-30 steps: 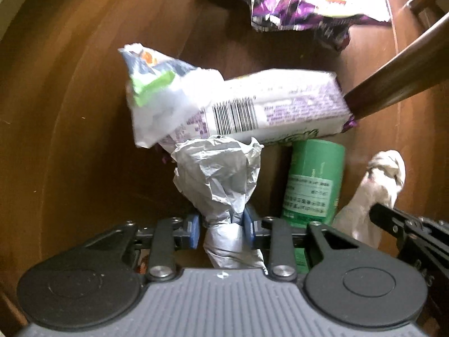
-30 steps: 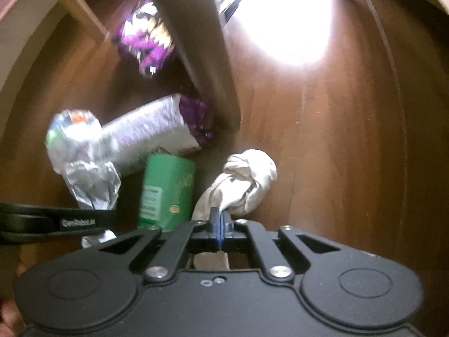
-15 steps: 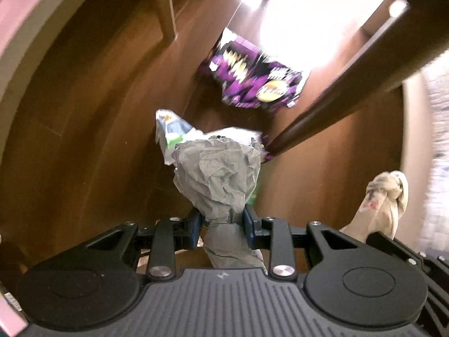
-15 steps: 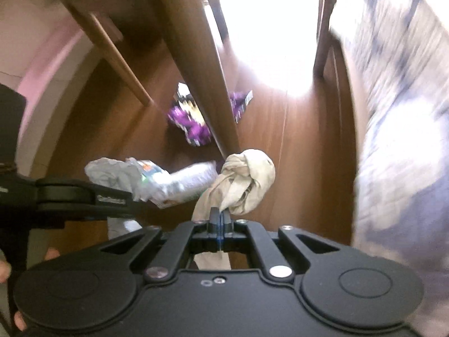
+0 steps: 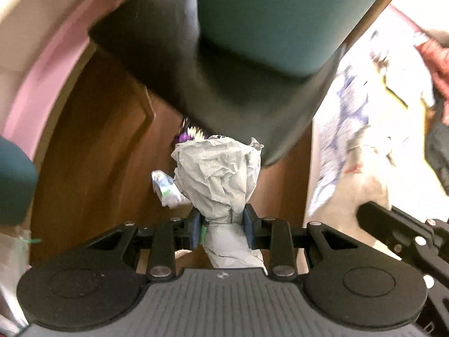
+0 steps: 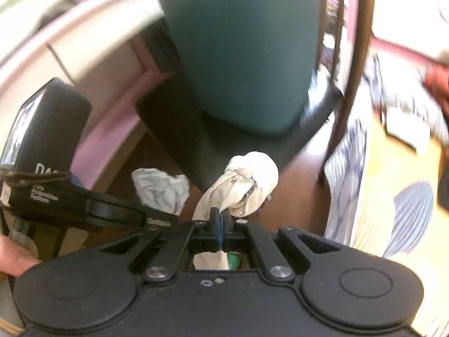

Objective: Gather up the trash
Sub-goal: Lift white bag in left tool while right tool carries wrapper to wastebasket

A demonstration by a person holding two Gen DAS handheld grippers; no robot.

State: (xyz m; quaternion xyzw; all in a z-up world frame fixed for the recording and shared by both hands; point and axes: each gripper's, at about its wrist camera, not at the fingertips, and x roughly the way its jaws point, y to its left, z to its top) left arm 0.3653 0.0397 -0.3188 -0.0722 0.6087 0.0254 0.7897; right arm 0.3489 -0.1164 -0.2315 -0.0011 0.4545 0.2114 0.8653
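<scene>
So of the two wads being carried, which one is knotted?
The beige knotted tissue wad in the right gripper, jaws pinched fully together on its tail. The left gripper holds a crumpled grey paper ball, creased but unknotted.

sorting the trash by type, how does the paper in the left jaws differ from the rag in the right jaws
The crumpled paper is pale grey with sharp creases; the rag is off-white, soft and twisted into a knot.
The paper is a stiff wad that fans out above the left gripper; the rag droops to one side of the right gripper.
The left jaws stand apart around the paper's neck; the right jaws pinch almost flat on the rag's thin tail.
Both are held clear of the floor.
</scene>
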